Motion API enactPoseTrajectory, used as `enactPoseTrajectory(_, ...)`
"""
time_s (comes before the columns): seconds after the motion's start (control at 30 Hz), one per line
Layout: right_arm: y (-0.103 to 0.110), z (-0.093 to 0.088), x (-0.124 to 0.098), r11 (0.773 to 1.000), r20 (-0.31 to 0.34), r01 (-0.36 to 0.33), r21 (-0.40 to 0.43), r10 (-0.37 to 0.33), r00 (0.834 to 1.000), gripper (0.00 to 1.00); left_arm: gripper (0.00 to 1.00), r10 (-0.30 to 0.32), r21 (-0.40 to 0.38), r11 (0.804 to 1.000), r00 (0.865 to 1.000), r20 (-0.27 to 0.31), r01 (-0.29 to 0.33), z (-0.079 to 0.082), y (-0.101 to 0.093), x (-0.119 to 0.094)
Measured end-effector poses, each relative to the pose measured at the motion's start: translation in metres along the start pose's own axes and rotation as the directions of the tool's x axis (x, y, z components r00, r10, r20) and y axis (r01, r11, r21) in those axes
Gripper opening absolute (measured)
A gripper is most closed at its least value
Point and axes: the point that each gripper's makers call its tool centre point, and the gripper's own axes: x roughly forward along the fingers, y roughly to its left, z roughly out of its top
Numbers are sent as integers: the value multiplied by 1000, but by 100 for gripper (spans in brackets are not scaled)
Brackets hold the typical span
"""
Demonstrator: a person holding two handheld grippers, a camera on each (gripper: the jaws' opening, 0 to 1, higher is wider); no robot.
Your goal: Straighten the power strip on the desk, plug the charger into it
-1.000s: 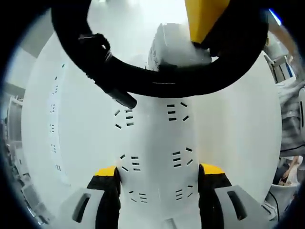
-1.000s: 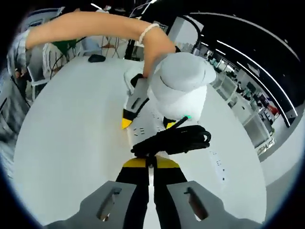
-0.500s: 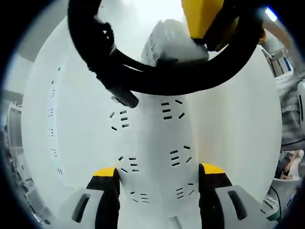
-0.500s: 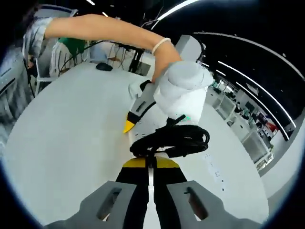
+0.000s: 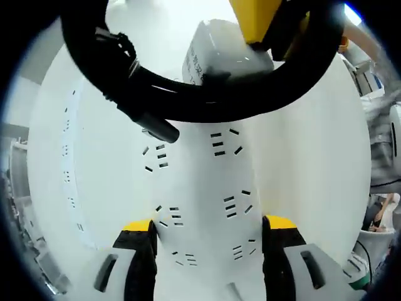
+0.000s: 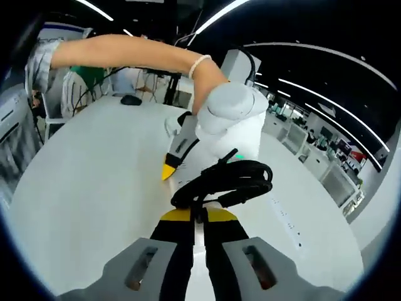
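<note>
the long white plastic power strip (image 5: 207, 207) is clamped flat on the white desk (image 6: 81, 207) between the left tongs (image 5: 208, 229), while the white block charger (image 5: 222, 53) with coiled black cable (image 6: 225, 183), pinched in the closed right tongs (image 6: 198, 216), should be squared over a socket before being pressed in.

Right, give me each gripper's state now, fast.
Left gripper: closed on the power strip.
Right gripper: shut on the charger, its coiled cable in front.

Charger (image 5: 220, 51) above power strip (image 5: 207, 188) on desk (image 5: 313, 157)
</note>
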Motion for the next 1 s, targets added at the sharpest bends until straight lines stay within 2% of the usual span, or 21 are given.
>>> enactPoseTrajectory(0.03,-6,2,-1,999,-5,34,16,-34,999,17,68,0,0,1000,1000,4,0,0,0,0)
enactPoseTrajectory(0.1,-8,-3,-1,999,-91,10,-31,-13,996,25,68,0,0,1000,1000,8,0,0,0,1)
enactPoseTrajectory(0.17,-4,-13,1,994,-189,-46,-101,26,982,25,68,0,0,1000,1000,11,0,0,0,1)
enactPoseTrajectory(0.2,-4,-17,3,990,-223,-53,-127,24,974,25,68,-1,0,1000,1000,12,1,0,0,1)
enactPoseTrajectory(0.23,-1,-24,6,983,-276,-87,-160,40,960,25,68,-1,0,1000,1000,12,1,0,0,1)
enactPoseTrajectory(0.27,-3,-26,10,982,-294,-84,-168,32,955,25,68,-1,0,1000,1000,11,1,0,0,1)
enactPoseTrajectory(0.33,-8,-25,17,995,-294,-35,-92,7,956,26,68,-1,-1,1000,1000,13,1,0,0,1)
enactPoseTrajectory(0.4,-8,-26,21,990,-311,-69,-119,28,950,26,68,-1,-1,1000,1000,18,1,-1,0,1)
enactPoseTrajectory(0.63,-6,-25,24,986,-332,-91,-143,39,942,25,68,-2,1,1000,999,32,2,-1,1,1)
enactPoseTrajectory(0.73,-8,-26,23,985,-388,-112,-134,52,920,24,68,-2,3,1000,1000,31,2,0,1,2)
enactPoseTrajectory(0.8,-8,-30,21,993,-439,-94,-71,53,897,23,68,-2,4,1000,1000,29,2,0,1,1)
enactPoseTrajectory(0.87,-10,-30,22,993,-465,-107,-49,72,883,23,68,-3,6,1000,1000,31,2,0,1,2)
enactPoseTrajectory(0.9,-10,-32,22,994,-473,-111,2,99,875,23,68,-3,7,1000,999,33,2,1,1,2)
enactPoseTrajectory(0.97,-11,-33,22,993,-468,-93,75,117,876,22,67,-3,7,1000,999,40,3,0,1,1)
enactPoseTrajectory(1.0,-9,-33,21,992,-453,-115,51,125,883,22,67,-4,8,1000,999,49,3,0,1,1)
